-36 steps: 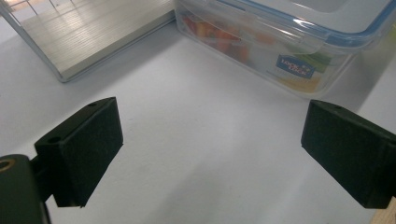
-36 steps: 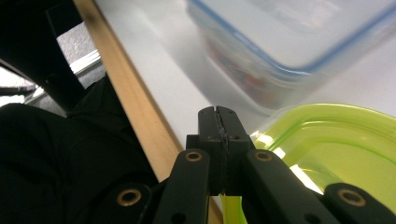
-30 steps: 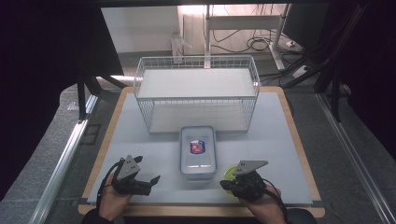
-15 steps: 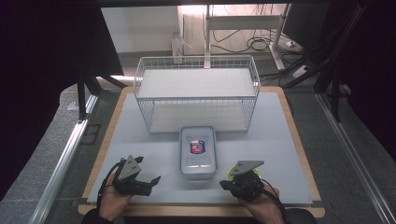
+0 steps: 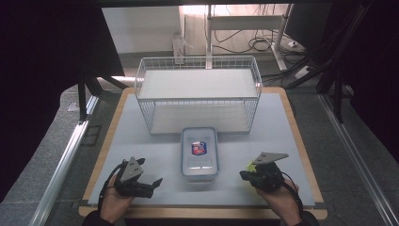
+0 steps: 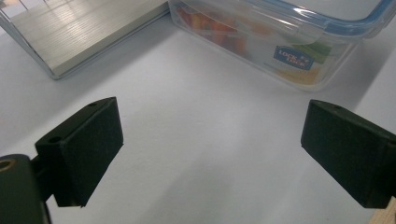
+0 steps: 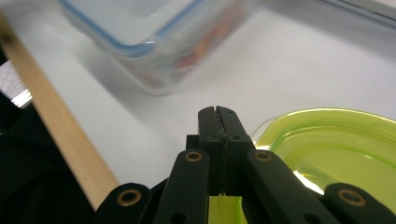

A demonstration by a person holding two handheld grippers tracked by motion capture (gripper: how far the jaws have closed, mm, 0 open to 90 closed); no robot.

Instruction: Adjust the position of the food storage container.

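The bench [image 5: 141,141] filled the middle of the high view, its pale mat edged in wood. At upper centre stood the wire basket [image 5: 197,94], with a flat board inside it. Just below its front wall lay the clear food container [image 5: 199,153], lid on and blue-rimmed, with coloured contents showing through its side in the left gripper view [image 6: 280,42].

At lower left, the left gripper [image 5: 151,182] rested on the mat with its fingers [image 6: 88,140] spread wide and nothing between them; it pointed toward the container, near it but apart. It had not visibly moved from half a second before.

At lower right, the right gripper [image 5: 249,176] had its fingers [image 7: 218,126] pressed together. A small yellow-green lid or dish [image 7: 336,144] lay just beside and under them, and a green sliver showed below the finger joint, so they appeared clamped on its rim. Compared with a second earlier, this hand had drawn slightly right, away from the container, taking the green piece along. That suggested the piece was being carried clear, leaving the container free for the open left gripper.
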